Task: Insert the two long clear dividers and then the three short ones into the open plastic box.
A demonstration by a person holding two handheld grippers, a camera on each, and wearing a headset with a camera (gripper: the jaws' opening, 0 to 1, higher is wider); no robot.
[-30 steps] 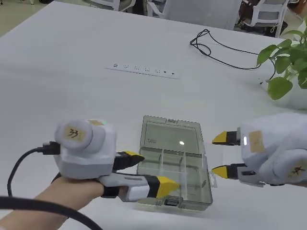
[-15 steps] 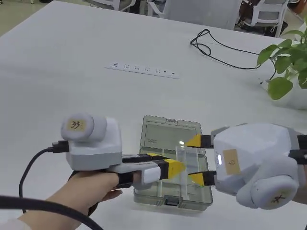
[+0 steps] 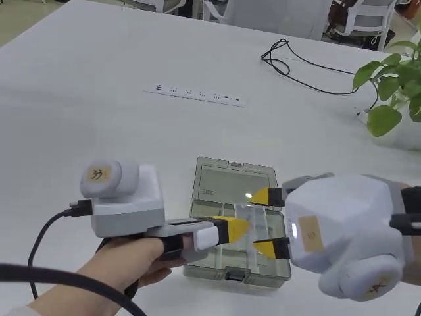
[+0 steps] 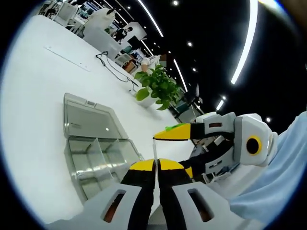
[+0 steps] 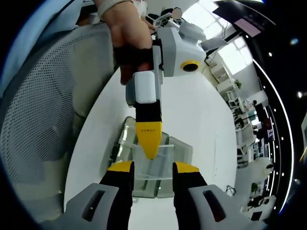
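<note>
The open clear plastic box [image 3: 197, 266] lies on the white table with its lid [image 3: 233, 181] folded back; dividers stand inside it. Over the box hangs a small clear divider [image 3: 253, 214]. My right gripper [image 3: 263, 221] grips it end to end between its yellow tips. From the left, my left gripper [image 3: 237, 227] is shut on the divider's side edge. The right gripper view shows the divider [image 5: 153, 160] spanning my right gripper [image 5: 153, 167], with the left gripper [image 5: 149, 143] reaching down onto it. In the left gripper view, my left gripper [image 4: 155, 165] pinches the thin divider [image 4: 154, 148], beside the box [image 4: 79, 167].
A white power strip [image 3: 200, 96] lies farther back on the table. A black cable [image 3: 296, 66] loops behind it. A green plant [image 3: 395, 85] stands at the right edge. Office chairs line the table's far side.
My right gripper has carried the divider leftward over the box. My left gripper, open a second ago, has lifted and shut on the divider.
</note>
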